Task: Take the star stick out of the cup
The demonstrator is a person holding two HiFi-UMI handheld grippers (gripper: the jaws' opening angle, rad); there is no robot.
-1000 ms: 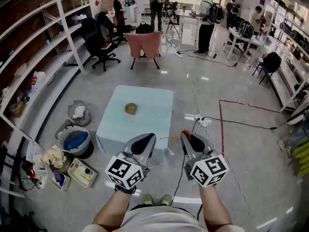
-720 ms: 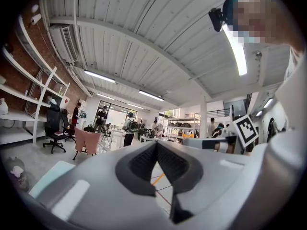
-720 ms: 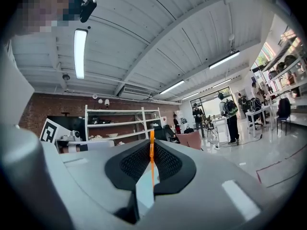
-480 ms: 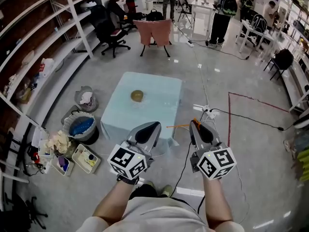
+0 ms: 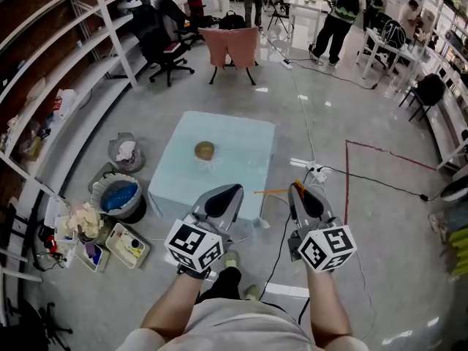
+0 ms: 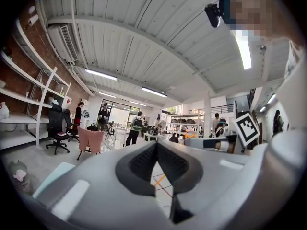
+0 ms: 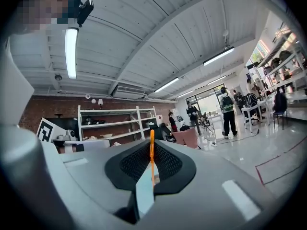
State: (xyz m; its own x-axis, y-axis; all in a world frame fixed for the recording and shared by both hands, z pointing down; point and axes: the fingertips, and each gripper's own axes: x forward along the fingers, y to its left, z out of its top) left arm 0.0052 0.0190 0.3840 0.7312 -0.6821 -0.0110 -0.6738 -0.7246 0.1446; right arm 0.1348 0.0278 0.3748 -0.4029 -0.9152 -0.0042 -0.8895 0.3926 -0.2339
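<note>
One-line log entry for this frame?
right gripper: shut on star stick, clear of cup | left gripper: shut, empty | cup: on table, apart from both grippers

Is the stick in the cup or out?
Out: the right gripper pinches the orange stick, away from the cup on the table.

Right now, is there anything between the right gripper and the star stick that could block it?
Nothing visible does. The right gripper is shut on the star stick, whose orange shaft juts out to the left. The cup stands apart from both, on the table.
</note>
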